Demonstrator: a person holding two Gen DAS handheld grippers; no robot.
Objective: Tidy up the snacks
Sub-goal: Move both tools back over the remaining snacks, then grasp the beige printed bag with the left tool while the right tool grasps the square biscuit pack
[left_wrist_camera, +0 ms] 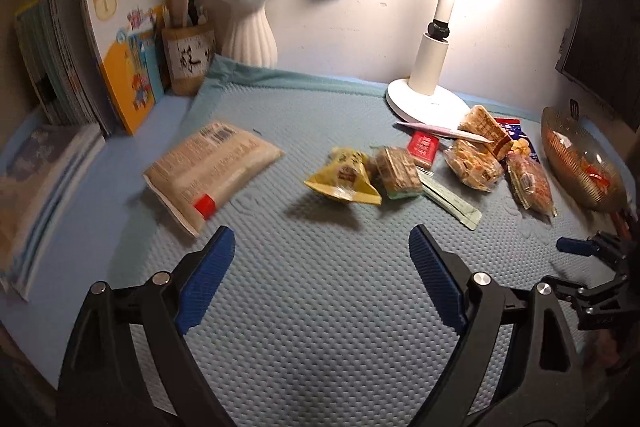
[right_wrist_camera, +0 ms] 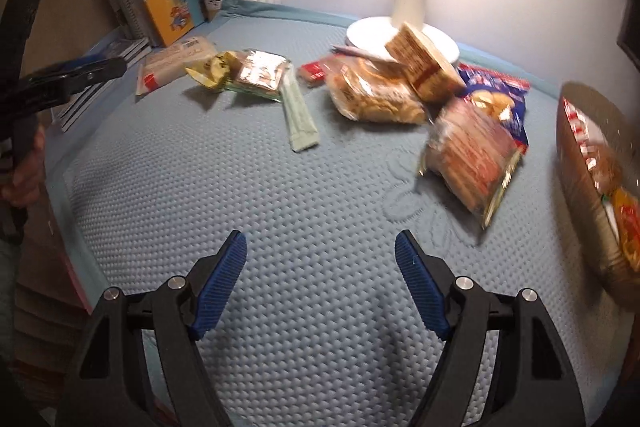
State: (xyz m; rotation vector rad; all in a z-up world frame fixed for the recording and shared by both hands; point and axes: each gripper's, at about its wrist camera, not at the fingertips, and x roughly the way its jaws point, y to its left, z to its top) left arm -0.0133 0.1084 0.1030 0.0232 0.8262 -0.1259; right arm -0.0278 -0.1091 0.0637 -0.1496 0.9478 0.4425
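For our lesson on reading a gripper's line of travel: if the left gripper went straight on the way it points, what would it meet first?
Probably the yellow snack packet, roughly centred ahead of the open left gripper. Only bare blue mat lies between, though depth is uncertain.

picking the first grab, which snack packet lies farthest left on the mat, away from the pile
The large beige packet with a red label at one corner. It lies alone beside the books, while the other snacks cluster near the lamp base and glass bowl.
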